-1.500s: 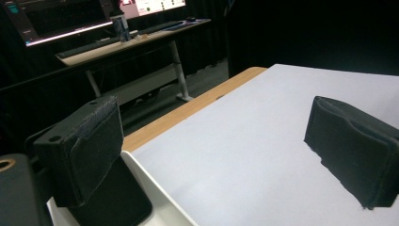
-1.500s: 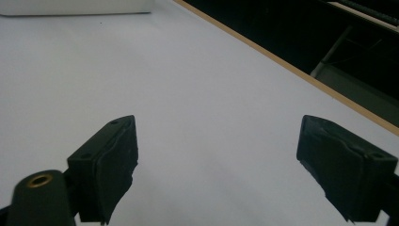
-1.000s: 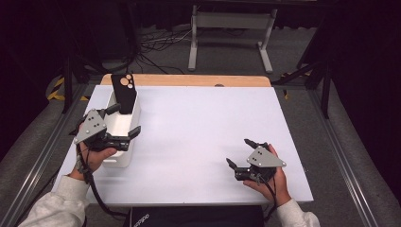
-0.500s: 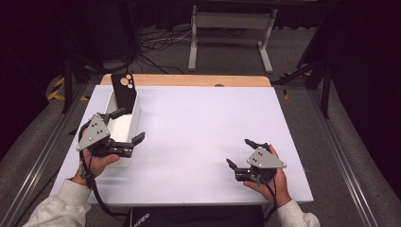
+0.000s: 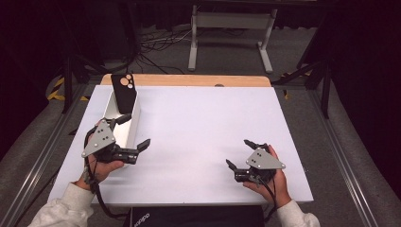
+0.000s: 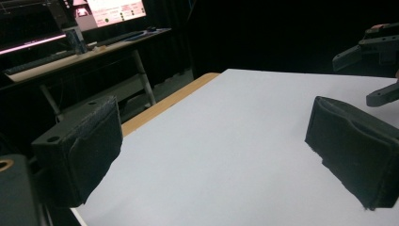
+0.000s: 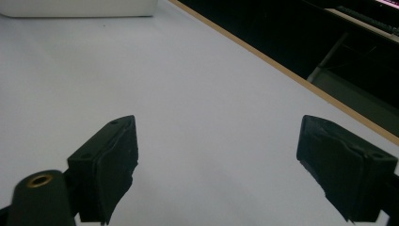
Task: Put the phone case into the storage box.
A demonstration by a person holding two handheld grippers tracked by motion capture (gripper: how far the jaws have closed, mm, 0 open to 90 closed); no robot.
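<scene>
Heads up: your left gripper (image 5: 133, 131), jaws wide and empty, sits just beside the white bin (image 5: 130, 126). Bump it and the upright phone case (image 5: 124, 92) could tip. Right gripper (image 5: 240, 153)'s wide open too.

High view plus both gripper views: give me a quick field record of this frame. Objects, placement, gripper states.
surface: white table top, wooden edge at the far side
container: white box near the table's left edge
item: black phone case, standing upright in the far end of the white box, camera cutout up
left gripper: open, jaws empty, beside the white box on its near right side
right gripper: open, jaws empty, low over the table at near right
contact: neither gripper touches the phone case
</scene>
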